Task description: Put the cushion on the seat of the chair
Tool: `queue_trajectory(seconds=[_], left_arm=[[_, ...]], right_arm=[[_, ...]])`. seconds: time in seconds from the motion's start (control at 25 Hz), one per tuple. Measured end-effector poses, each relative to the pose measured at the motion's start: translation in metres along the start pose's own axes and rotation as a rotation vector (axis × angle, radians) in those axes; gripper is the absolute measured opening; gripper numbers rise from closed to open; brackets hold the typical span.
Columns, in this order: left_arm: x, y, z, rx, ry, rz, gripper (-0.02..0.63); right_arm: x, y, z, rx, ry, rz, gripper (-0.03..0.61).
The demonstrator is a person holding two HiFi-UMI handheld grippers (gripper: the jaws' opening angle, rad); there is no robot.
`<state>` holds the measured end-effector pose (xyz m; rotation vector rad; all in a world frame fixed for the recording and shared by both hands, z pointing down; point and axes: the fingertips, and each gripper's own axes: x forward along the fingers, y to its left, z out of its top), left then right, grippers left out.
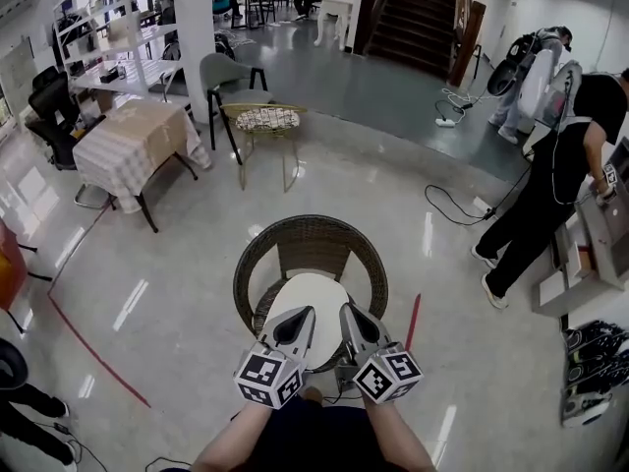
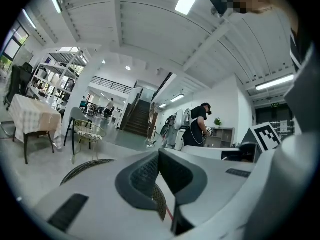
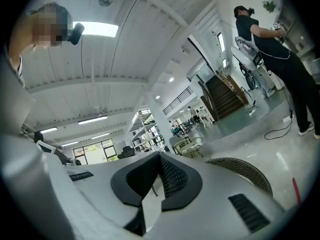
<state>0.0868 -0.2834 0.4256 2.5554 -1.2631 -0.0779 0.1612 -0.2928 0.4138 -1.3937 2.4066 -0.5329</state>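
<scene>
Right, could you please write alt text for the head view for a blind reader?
A round white cushion lies on the seat of a dark wicker chair, seen from above; the left tongs and right tongs, both shut and empty, are held side by side at its near edge. A cloth-covered table stands behind, a person at right.

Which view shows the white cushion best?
Head view: the cushion shows almost whole, lying on the seat of the wicker chair. Both gripper views catch only the chair's woven rim and no clear cushion.
</scene>
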Motion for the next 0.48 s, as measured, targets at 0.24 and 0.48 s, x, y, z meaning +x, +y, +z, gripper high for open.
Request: queue_trajectory(seconds=[0.24,0.48], left_arm=[[-0.007,0.000,0.002,-0.017,-0.017,-0.012,-0.002],[-0.004,0.008,-0.001,-0.059,-0.018,-0.015,-0.002]], right_arm=[[-0.010,-0.011,-0.006,0.017,0.001,-0.041,-0.014],[-0.011,-0.029,-0.002,0.076,-0.031,-0.079,-0.013]])
